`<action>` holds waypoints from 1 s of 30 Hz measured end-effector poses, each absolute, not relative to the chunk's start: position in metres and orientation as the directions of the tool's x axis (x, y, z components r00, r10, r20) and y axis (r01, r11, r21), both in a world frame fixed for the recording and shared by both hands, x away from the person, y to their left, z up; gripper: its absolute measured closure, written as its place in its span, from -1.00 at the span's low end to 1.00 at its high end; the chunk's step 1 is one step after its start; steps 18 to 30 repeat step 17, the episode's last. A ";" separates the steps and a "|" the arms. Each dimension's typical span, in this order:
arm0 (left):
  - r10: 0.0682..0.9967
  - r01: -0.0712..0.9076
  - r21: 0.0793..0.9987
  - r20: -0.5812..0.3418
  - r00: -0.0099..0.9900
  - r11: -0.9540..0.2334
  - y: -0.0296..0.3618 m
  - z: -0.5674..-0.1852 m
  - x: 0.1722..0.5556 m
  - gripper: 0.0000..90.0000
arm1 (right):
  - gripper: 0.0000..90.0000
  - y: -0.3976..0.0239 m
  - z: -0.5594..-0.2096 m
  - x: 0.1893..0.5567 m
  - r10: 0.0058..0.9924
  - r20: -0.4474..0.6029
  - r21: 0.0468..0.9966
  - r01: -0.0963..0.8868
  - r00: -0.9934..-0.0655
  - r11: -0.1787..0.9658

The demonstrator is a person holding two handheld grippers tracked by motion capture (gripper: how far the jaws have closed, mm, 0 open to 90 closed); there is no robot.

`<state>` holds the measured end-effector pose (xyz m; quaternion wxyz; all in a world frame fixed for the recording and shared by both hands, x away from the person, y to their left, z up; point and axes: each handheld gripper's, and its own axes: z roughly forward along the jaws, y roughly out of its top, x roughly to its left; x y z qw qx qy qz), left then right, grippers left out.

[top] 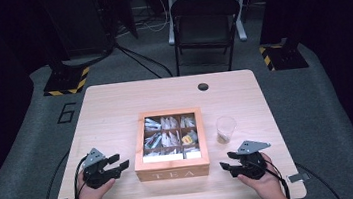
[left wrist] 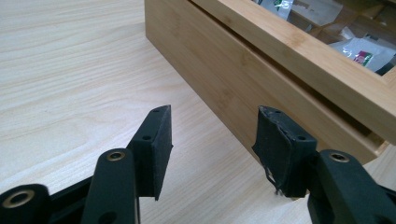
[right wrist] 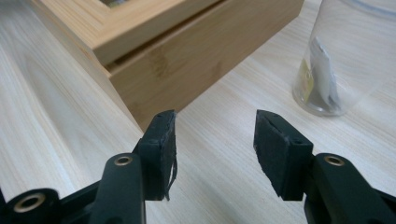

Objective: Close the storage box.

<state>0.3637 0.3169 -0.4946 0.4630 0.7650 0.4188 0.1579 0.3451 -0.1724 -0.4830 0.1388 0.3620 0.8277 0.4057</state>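
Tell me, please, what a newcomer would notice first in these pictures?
The wooden tea box sits mid-table, its windowed lid showing packets in compartments. To its right stands a clear plastic cup with a tea bag inside. An open hand-held gripper flanks the box on each side: left, right.

A square wooden tea box [top: 172, 168] sits at the middle of the table, its near wall lettered TEA. Its lid is down, a wooden frame around a clear pane, and a thin dark seam runs between lid and base. Through the pane nine compartments show, three by three, most holding pale tea packets; one at the right of the middle row holds a yellow packet. Just to the right of the box, apart from it, stands a clear plastic cup [top: 226, 128], upright, with a tea bag lying inside at the bottom.
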 end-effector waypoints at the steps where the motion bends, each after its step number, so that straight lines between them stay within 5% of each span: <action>1: 0.789 0.494 0.841 -0.144 0.598 -0.221 0.317 -0.495 0.363 0.00 | 0.07 -0.173 -0.484 0.346 0.706 0.059 0.773 0.479 -0.706 0.415; 30: 0.794 0.515 0.828 -0.153 0.588 -0.222 0.317 -0.502 0.363 -0.11 | -0.04 -0.164 -0.491 0.345 0.700 0.004 0.740 0.473 -0.714 0.478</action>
